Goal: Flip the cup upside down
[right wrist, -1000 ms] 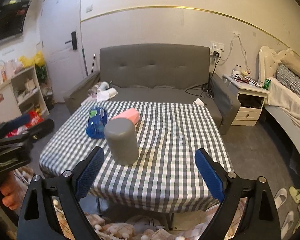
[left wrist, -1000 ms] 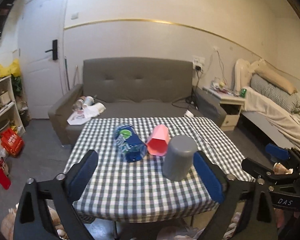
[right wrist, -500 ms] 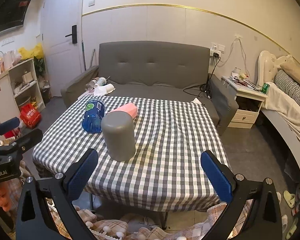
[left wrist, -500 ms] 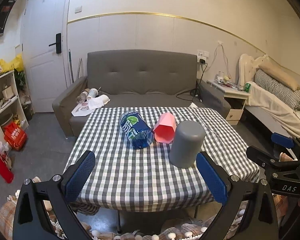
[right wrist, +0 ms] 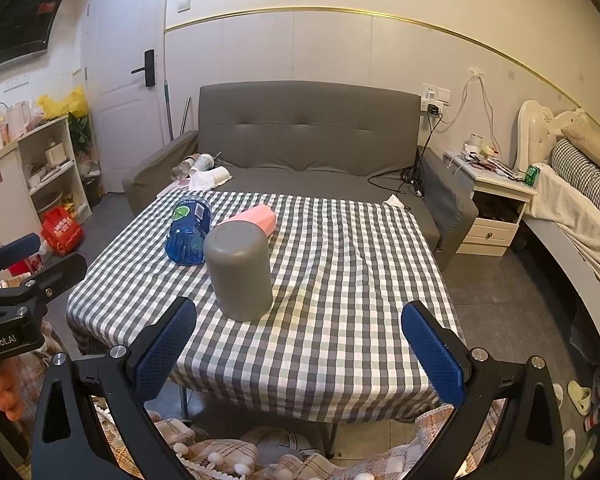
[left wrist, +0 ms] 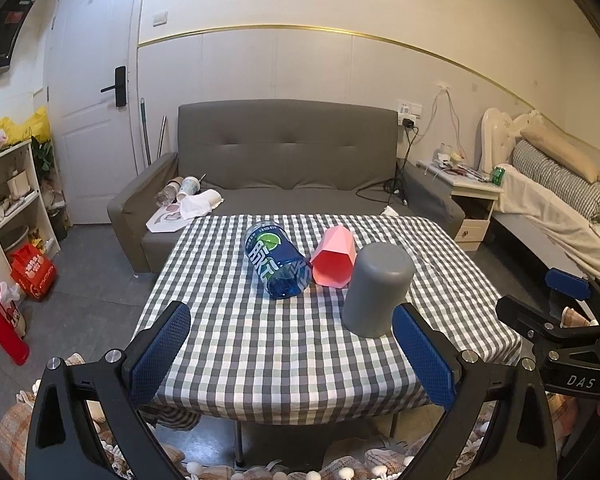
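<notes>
A grey cup stands upside down, mouth down, on the checked tablecloth; it also shows in the right wrist view. A pink cup lies on its side behind it, also seen in the right wrist view. My left gripper is open and empty, held back at the table's near edge. My right gripper is open and empty, also near the front edge. Neither touches a cup.
A blue plastic bottle lies on its side left of the pink cup. A grey sofa stands behind the table. A nightstand and bed are at the right, shelves at the left.
Both grippers have drawn back and risen a little from the table; the cups and bottle have stayed where they were.
</notes>
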{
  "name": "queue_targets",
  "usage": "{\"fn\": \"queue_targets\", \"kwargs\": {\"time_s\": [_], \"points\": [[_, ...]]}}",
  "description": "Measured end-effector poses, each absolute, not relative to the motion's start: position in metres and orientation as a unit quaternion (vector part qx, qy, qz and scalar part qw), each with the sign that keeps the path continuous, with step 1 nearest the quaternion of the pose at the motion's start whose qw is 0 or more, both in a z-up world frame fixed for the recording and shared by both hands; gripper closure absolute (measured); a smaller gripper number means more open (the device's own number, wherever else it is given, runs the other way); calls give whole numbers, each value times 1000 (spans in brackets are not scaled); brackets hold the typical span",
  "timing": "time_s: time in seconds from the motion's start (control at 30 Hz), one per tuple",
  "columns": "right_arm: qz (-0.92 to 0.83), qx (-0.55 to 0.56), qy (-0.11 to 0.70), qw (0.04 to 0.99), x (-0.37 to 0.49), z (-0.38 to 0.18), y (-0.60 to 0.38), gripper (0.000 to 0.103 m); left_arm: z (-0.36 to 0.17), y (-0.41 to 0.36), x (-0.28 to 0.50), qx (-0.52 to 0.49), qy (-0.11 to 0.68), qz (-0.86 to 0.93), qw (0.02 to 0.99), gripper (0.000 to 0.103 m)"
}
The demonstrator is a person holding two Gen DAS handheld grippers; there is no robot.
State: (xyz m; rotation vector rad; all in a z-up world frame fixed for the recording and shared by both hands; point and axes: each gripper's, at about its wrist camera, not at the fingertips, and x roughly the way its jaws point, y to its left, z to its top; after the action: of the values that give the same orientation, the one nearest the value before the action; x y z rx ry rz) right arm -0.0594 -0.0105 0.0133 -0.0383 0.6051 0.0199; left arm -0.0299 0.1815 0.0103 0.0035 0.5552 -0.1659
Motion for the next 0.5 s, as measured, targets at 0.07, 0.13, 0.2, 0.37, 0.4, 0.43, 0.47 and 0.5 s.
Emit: {"fn": "queue_targets", "kwargs": {"time_s": [0.07, 0.13, 0.2, 0.37, 0.4, 0.43, 0.47, 0.5], "points": [[9, -19, 298, 954, -59, 13, -10, 0, 10, 182, -30, 1, 275, -81, 958, 0], [9, -19, 299, 954, -59, 13, -10, 0, 10, 182, -28, 1, 280, -81, 957, 0], [10, -19, 298, 954, -60, 13, -10, 0, 10, 183, -27, 1, 283, -82, 956, 0], [9, -21, 300, 954, -59, 12, -11, 0, 9, 187, -27, -2, 280, -79, 957, 0], [9, -21, 301, 953, -59, 12, -11, 0, 9, 186, -27, -2, 280, -79, 957, 0], [9, -22, 301, 953, -59, 12, -11, 0, 9, 186, -27, -1, 281, -79, 956, 0], [9, -22, 302, 953, -59, 11, -11, 0, 9, 186, -27, -1, 282, -79, 956, 0], [9, -22, 303, 953, -59, 11, -12, 0, 9, 187, -27, -2, 281, -78, 956, 0]]}}
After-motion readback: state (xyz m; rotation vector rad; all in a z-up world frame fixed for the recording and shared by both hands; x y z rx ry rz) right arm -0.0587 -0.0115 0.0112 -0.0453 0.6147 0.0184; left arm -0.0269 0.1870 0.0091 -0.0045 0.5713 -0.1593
